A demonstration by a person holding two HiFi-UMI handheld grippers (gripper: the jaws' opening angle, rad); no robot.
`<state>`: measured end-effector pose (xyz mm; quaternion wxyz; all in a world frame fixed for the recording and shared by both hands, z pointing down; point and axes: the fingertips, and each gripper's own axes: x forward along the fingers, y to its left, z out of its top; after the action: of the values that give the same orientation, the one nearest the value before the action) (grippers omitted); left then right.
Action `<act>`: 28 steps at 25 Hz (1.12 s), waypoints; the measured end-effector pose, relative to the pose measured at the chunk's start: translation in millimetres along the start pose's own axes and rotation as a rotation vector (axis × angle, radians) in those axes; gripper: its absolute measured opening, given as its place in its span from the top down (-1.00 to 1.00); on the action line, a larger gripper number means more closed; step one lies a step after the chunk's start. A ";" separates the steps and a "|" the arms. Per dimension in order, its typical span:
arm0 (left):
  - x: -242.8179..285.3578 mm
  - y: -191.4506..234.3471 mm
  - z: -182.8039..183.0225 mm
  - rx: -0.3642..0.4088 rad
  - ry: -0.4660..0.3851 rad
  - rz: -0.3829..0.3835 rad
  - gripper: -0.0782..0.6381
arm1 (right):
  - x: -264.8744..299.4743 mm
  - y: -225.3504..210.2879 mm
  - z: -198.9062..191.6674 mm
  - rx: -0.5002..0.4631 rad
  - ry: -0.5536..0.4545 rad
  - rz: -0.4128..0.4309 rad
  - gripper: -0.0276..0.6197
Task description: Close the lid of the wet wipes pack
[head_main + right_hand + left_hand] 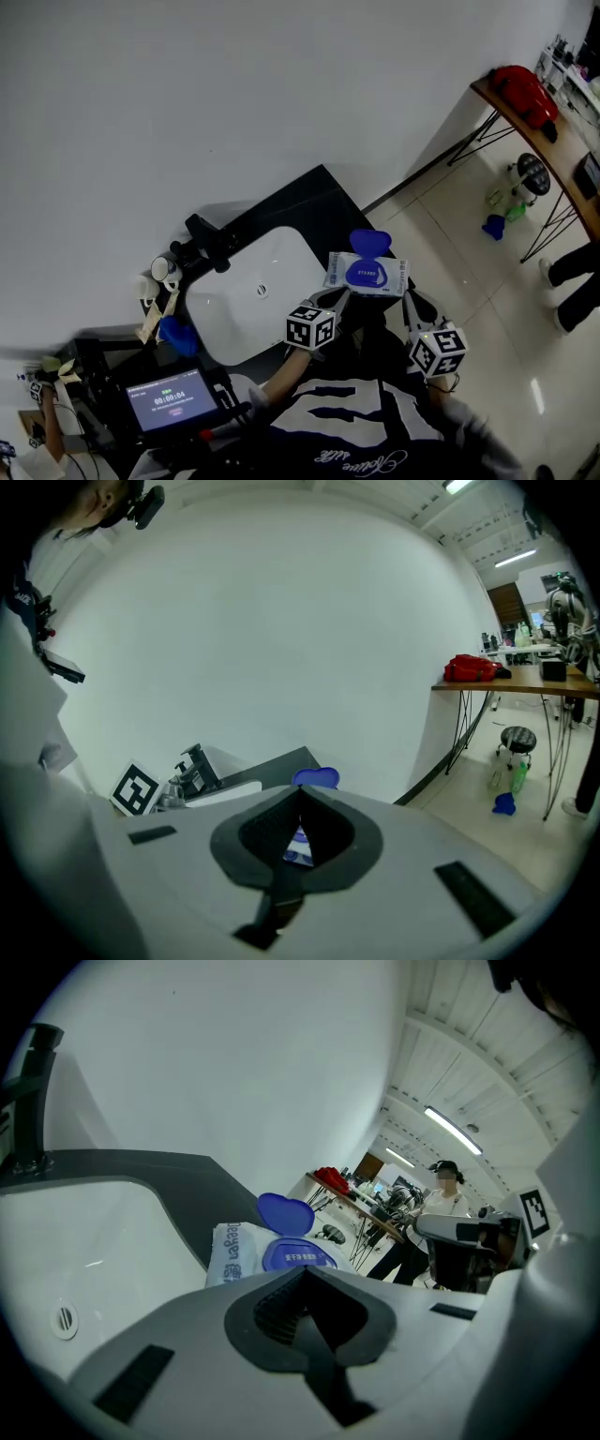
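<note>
Wet wipes pack (367,275) lies crosswise, lid (369,243) raised toward wall (234,94); left tool (302,1271) and right tool (301,791) pressed together.

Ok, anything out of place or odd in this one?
Only the wet wipes pack at the right end of the counter, beside the basin: its blue lid stands flipped up, open. Nothing looks spilled or damaged.
</note>
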<state>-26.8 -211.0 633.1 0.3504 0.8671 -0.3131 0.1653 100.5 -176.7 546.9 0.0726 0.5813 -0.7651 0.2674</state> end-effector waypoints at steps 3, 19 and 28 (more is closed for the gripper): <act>13.8 10.6 -1.2 -0.023 0.047 0.035 0.78 | 26.2 -12.5 6.6 -0.036 0.045 0.043 0.92; 44.5 42.3 -6.7 -0.244 0.080 0.161 0.78 | 172.7 -87.7 0.9 -0.199 0.328 0.194 0.92; 39.1 44.6 -2.9 -0.255 0.040 0.191 0.78 | 173.1 -57.1 -1.0 -0.180 0.359 0.329 0.92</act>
<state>-27.1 -250.5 677.4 0.4463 0.7785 -0.4055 0.1741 99.0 -333.9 639.3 0.2141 0.3836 -0.8449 0.3051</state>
